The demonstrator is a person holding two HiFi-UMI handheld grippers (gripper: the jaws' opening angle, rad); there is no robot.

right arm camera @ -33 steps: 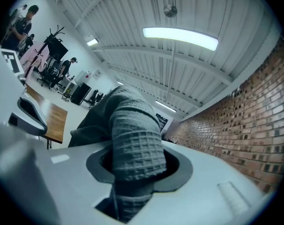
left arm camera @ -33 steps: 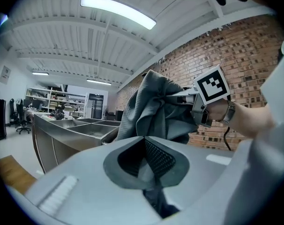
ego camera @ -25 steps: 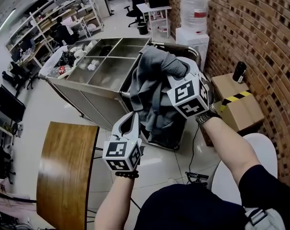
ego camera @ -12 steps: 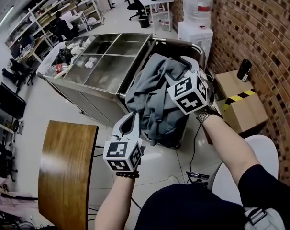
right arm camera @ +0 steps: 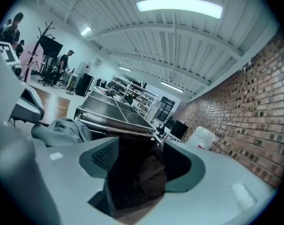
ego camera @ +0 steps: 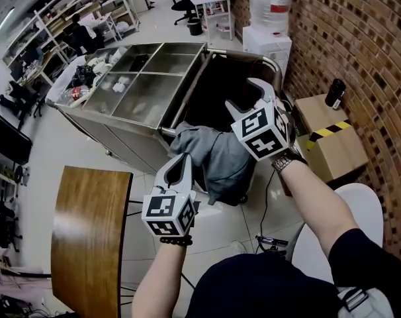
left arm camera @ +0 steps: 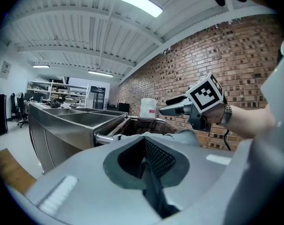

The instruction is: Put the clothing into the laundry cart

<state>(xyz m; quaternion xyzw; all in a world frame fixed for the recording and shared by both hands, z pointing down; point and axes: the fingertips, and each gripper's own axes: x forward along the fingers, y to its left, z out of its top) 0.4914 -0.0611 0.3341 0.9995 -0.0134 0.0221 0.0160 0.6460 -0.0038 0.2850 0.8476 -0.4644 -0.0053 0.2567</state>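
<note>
The grey clothing point(ego camera: 217, 154) lies bunched over the near rim of the laundry cart point(ego camera: 253, 56), part of it hanging down the outside of the cart's dark bag. My right gripper point(ego camera: 241, 93) hovers above the cart's opening, just past the clothing. Its jaws stand apart and are closing, with nothing between them; in the right gripper view only the dark bag shows in the gap, and the clothing point(right arm camera: 57, 130) lies low to the left. My left gripper point(ego camera: 180, 161) is shut and empty, its tip close to the clothing's near edge.
A steel cart with open compartments point(ego camera: 141, 85) stands against the laundry cart's left side. A wooden table point(ego camera: 88, 230) is at the lower left. A cardboard box point(ego camera: 333, 144) with a black bottle point(ego camera: 333, 93), a water dispenser point(ego camera: 270, 12) and a brick wall are to the right.
The right gripper's jaws have opened and let go of the grey clothing. The clothing has dropped from up at the gripper onto the cart's near rim. The left gripper has stayed put.
</note>
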